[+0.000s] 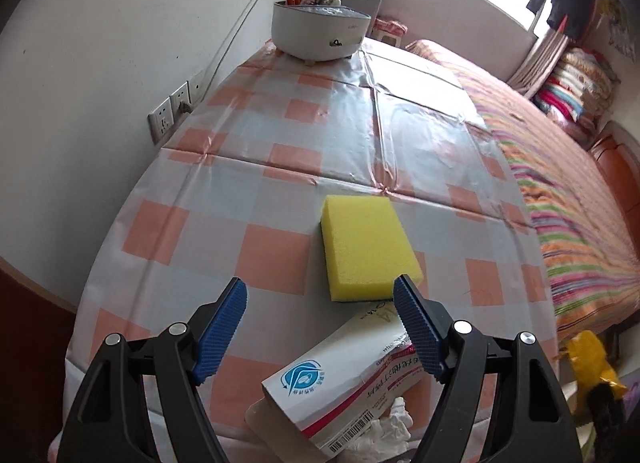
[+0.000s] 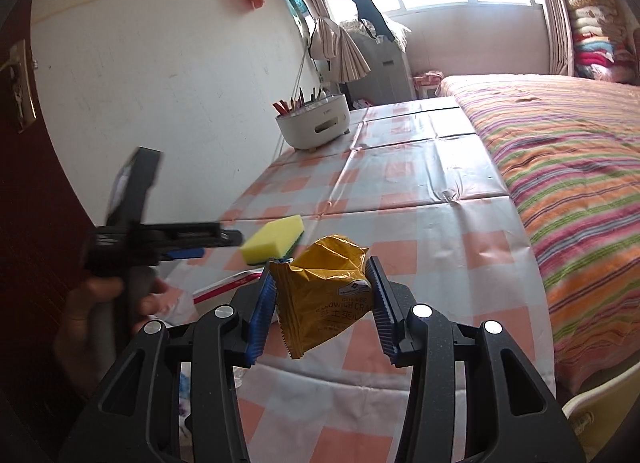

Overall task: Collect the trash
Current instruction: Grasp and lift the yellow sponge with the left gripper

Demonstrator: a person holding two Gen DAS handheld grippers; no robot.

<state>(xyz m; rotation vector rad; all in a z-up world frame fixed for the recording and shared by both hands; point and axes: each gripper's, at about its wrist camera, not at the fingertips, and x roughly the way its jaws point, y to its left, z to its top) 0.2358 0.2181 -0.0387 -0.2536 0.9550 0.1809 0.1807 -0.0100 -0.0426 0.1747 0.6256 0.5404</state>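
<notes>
Right hand-held gripper (image 2: pixel 322 303) is closed partway on a yellow snack wrapper (image 2: pixel 324 299); both blue pads press its crumpled sides and it is lifted off the desk (image 2: pixel 440 223). Print on the wrapper reads "sandwich cr...". In the left wrist view the same wrapper (image 1: pixel 592 359) shows low at the right edge, off the desk beside the bed (image 1: pixel 560 191).

Left hand-held gripper (image 1: pixel 320 327) has its jaws wide apart with nothing clamped. It hangs over the near end of the desk (image 1: pixel 280 143), tilted down. A white paper packet (image 1: pixel 344 375) with a blue round logo, red stripe and barcode lies under the gap between the fingers, its top end near the right pad; contact unclear from this angle, probably none. Crumpled white tissue (image 1: pixel 384 427) sits just beside the packet at the desk's near edge.

A yellow sponge (image 1: pixel 366 249) with a dark underside lies flat on the checked cloth, just beyond the packet and touching or overlapping its far end. In the right wrist view the left hand-held gripper (image 2: pixel 188 245) is blurred, held by a hand (image 2: pixel 120 295), with its tip near the sponge (image 2: pixel 276 239).

A white round pot (image 1: pixel 320 33) with utensils sticking out stands at the far end of the desk by the wall.
</notes>
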